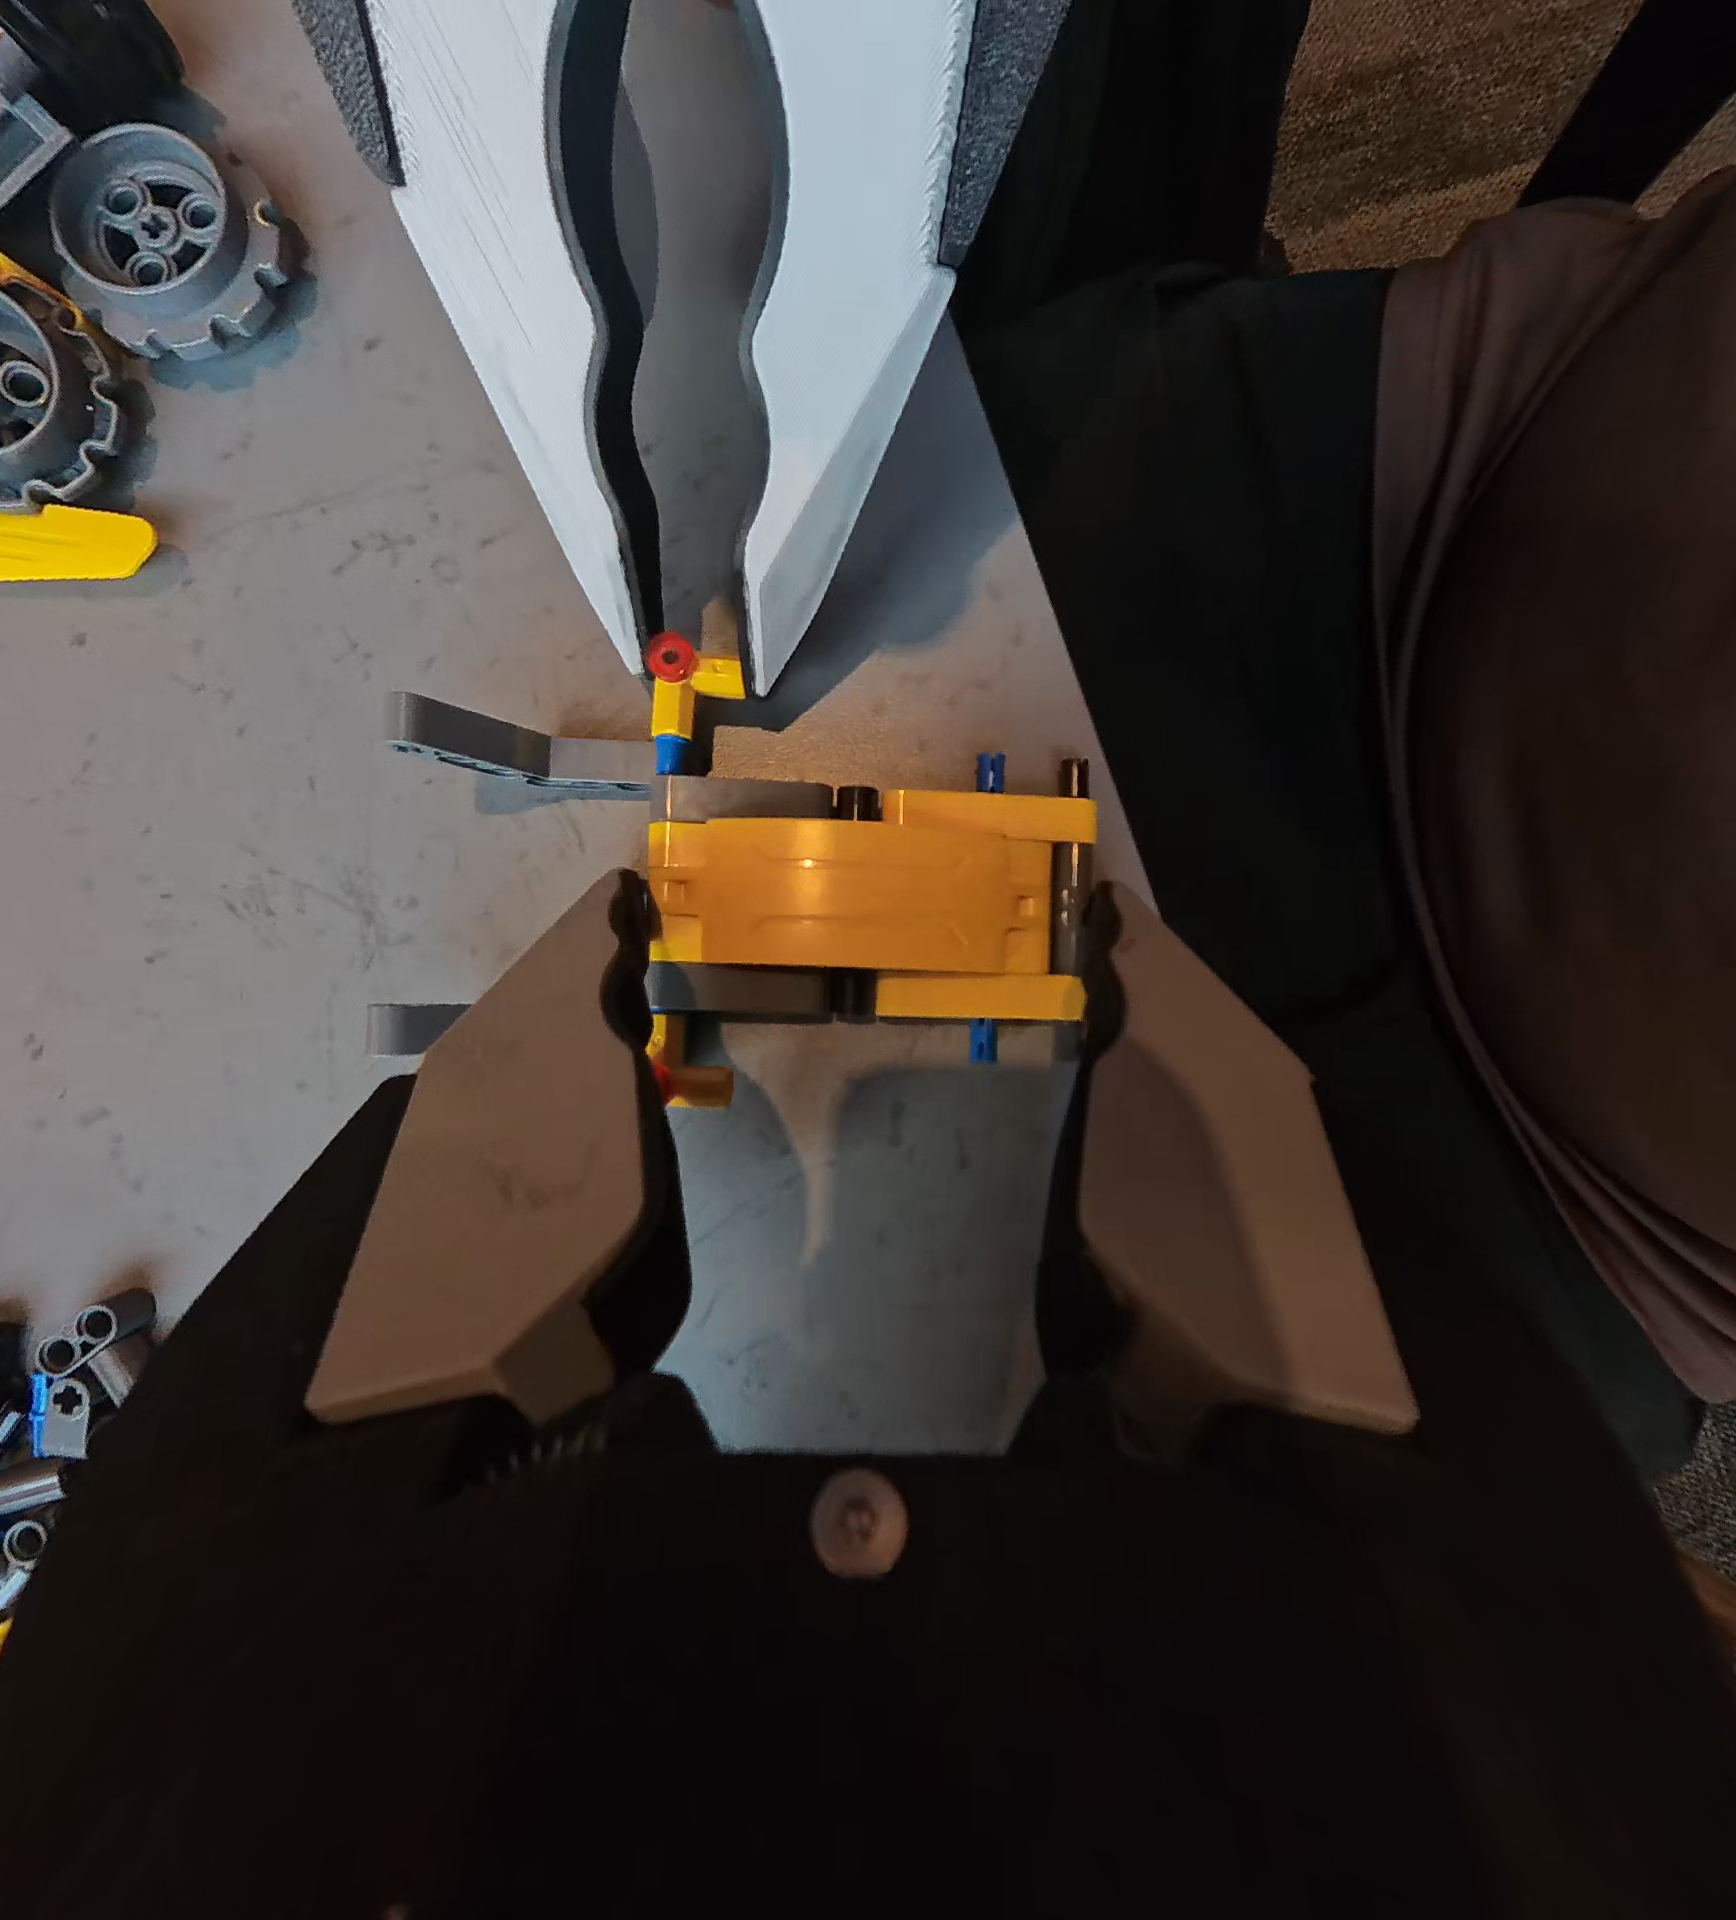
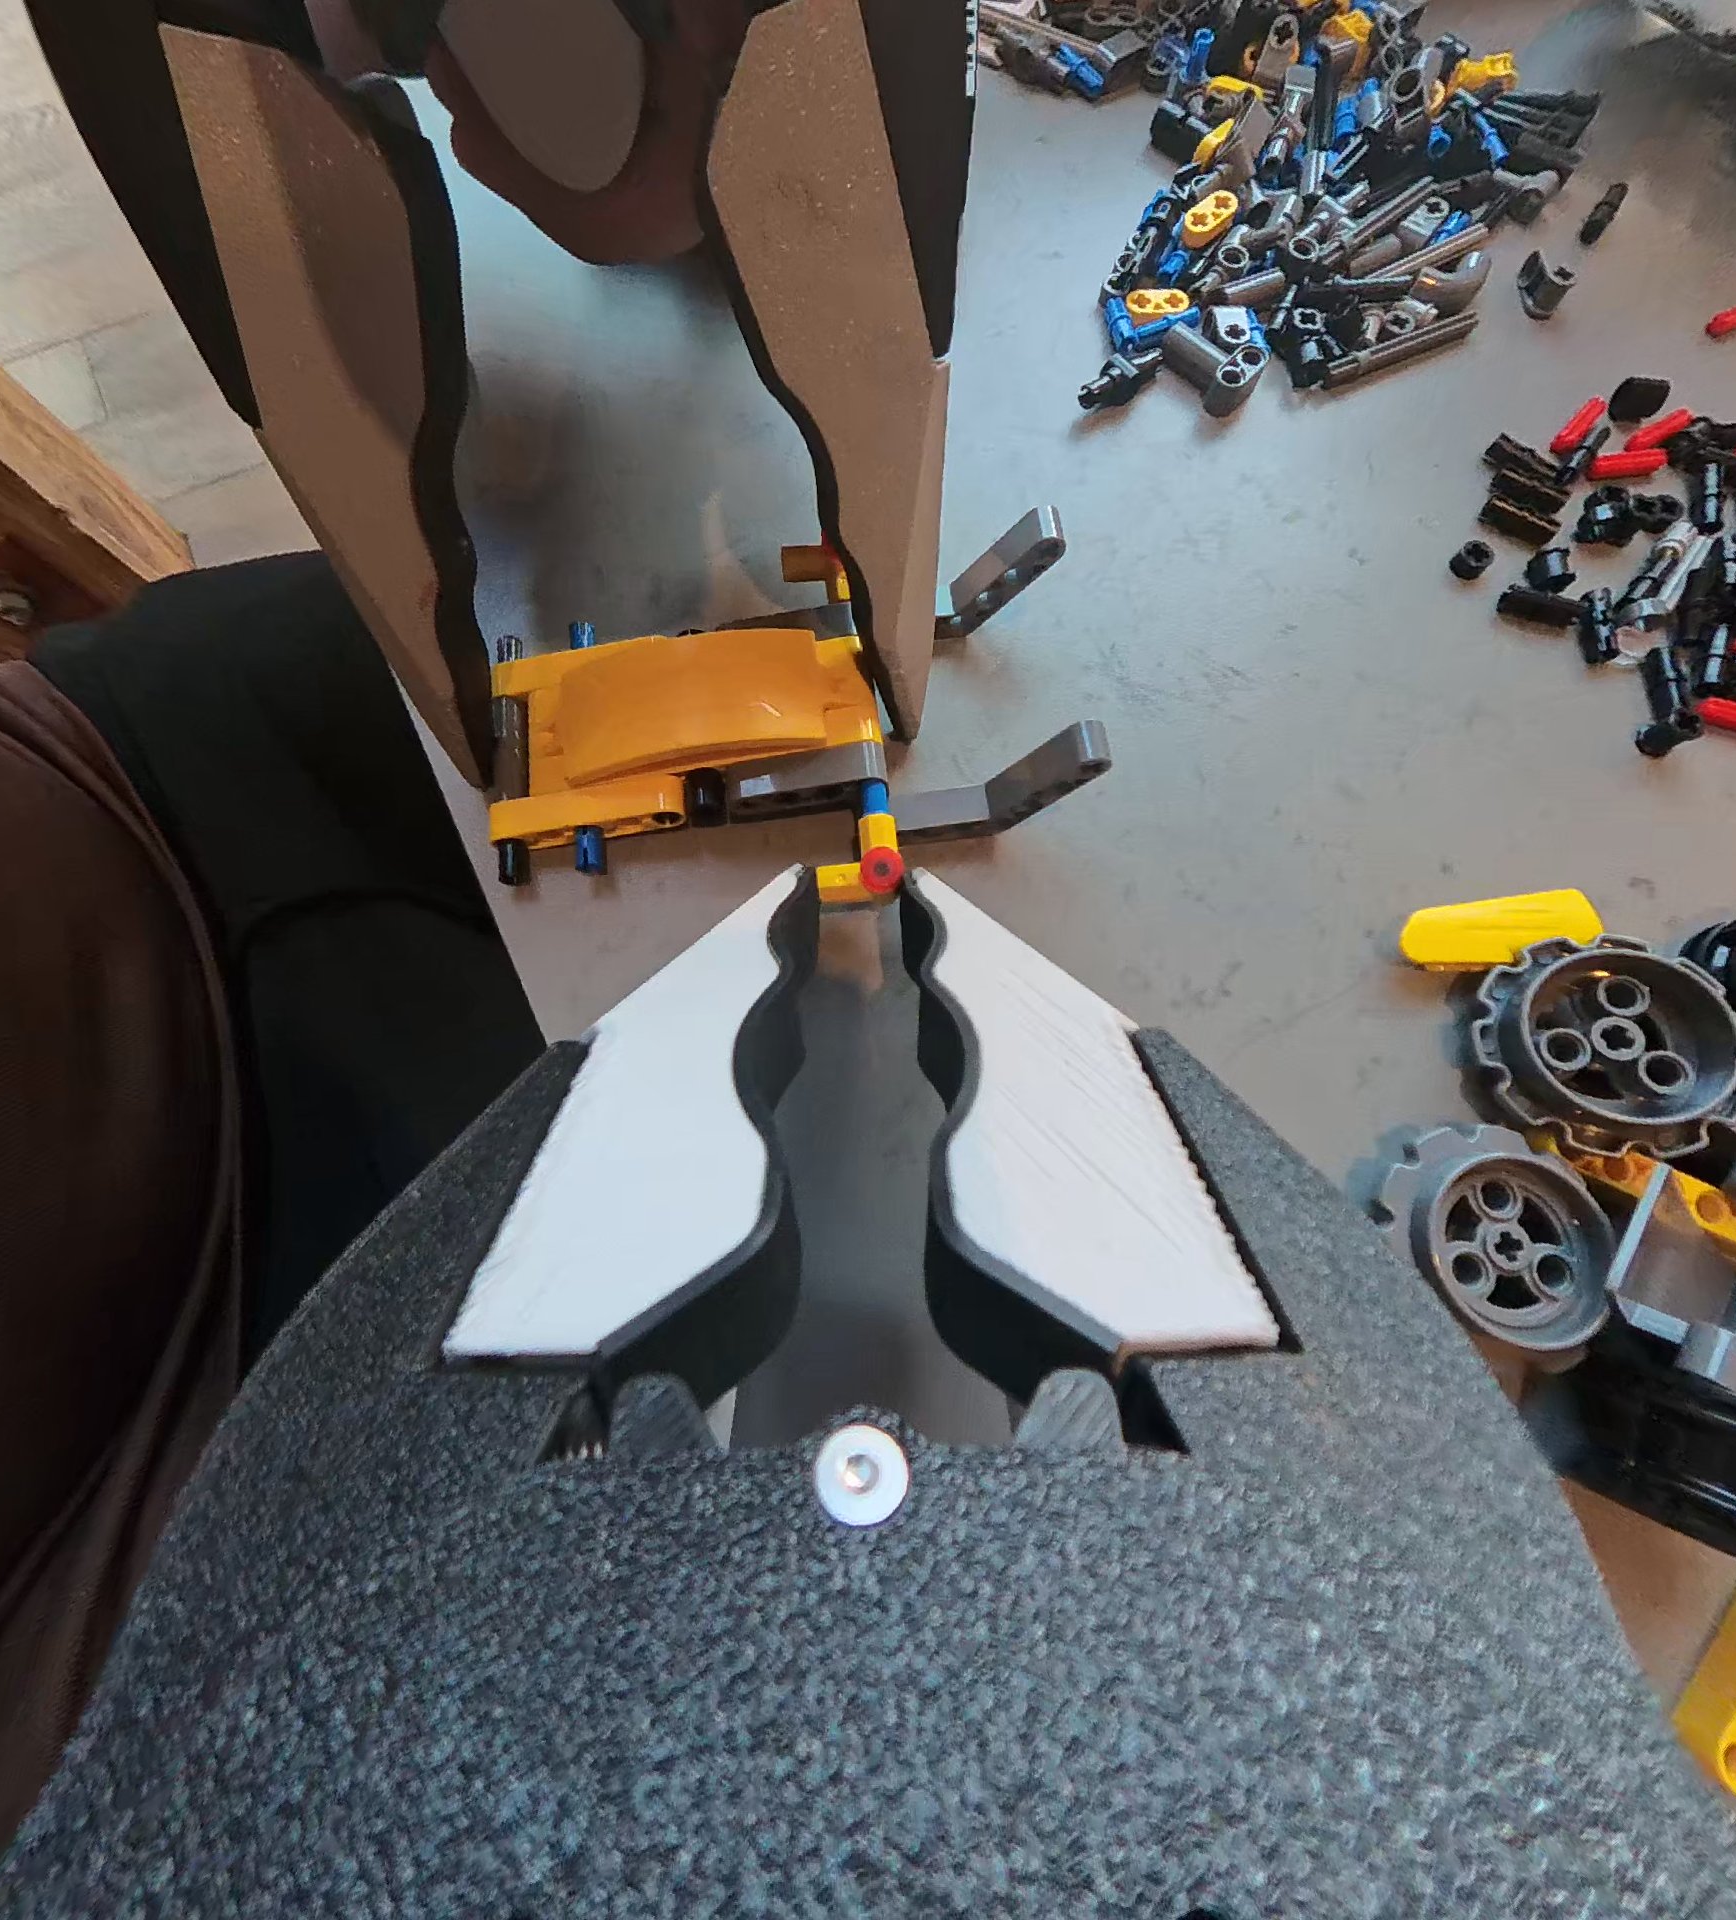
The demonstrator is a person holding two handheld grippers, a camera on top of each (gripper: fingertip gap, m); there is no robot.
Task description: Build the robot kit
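My tan left gripper (image 1: 859, 940) clamped across the yellow-and-grey plastic brick assembly (image 1: 848, 902) on the grey table (image 1: 220, 852), my white right gripper (image 2: 851, 896) pinching its small yellow elbow piece with red stud (image 2: 859, 871), loose brick parts (image 2: 1363, 187) well apart.

Two hand-held grippers: one tan-fingered (image 1: 859, 935), one white-fingered (image 2: 853, 894). One yellow-and-grey brick assembly (image 2: 687, 727). Two grey toothed plastic wheels (image 2: 1612, 1039) (image 2: 1508, 1242). Two heaps of small loose pieces (image 2: 1331, 197) (image 2: 1695, 561).

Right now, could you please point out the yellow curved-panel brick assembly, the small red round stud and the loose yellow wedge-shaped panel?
yellow curved-panel brick assembly (image 1: 843, 894), left wrist view, panel top.
small red round stud (image 2: 880, 868), right wrist view, face.
loose yellow wedge-shaped panel (image 1: 43, 542), left wrist view, middle.
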